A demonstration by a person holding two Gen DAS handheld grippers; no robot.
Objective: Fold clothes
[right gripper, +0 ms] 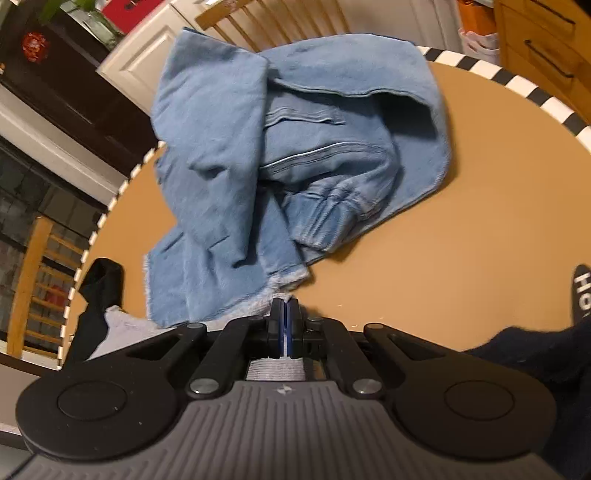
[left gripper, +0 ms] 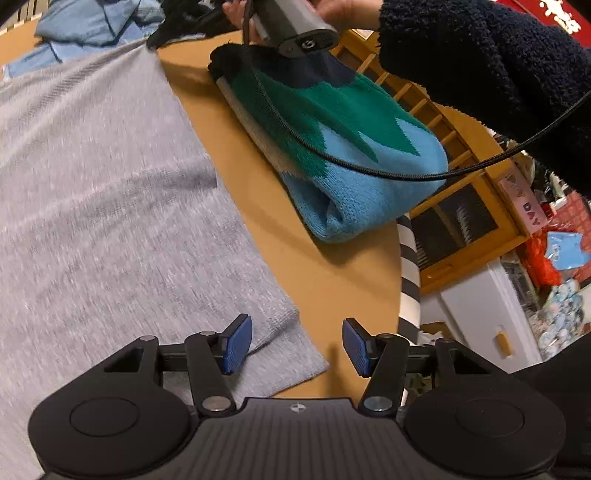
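Observation:
A grey knit garment (left gripper: pixel 110 184) lies spread flat on the tan table (left gripper: pixel 332 280). Its near corner sits between the blue pads of my left gripper (left gripper: pixel 297 345), which stands open, with one pad over the cloth and the other over bare table. The garment's far corner is drawn up to a point toward the right tool, whose grey housing (left gripper: pixel 295 29) a hand holds. In the right wrist view my right gripper (right gripper: pixel 284 321) is shut, with grey garment (right gripper: pixel 275 369) fabric showing just ahead of its tips and under its jaws.
A folded green and blue knit sweater (left gripper: pixel 332 147) lies at the table's right side, with a black cable (left gripper: pixel 369 166) draped across it. A crumpled blue denim garment (right gripper: pixel 277 166) lies beyond the right gripper, a black cloth (right gripper: pixel 99 291) to its left. Wooden chairs (left gripper: pixel 461 192) surround the striped table rim (right gripper: pixel 517 81).

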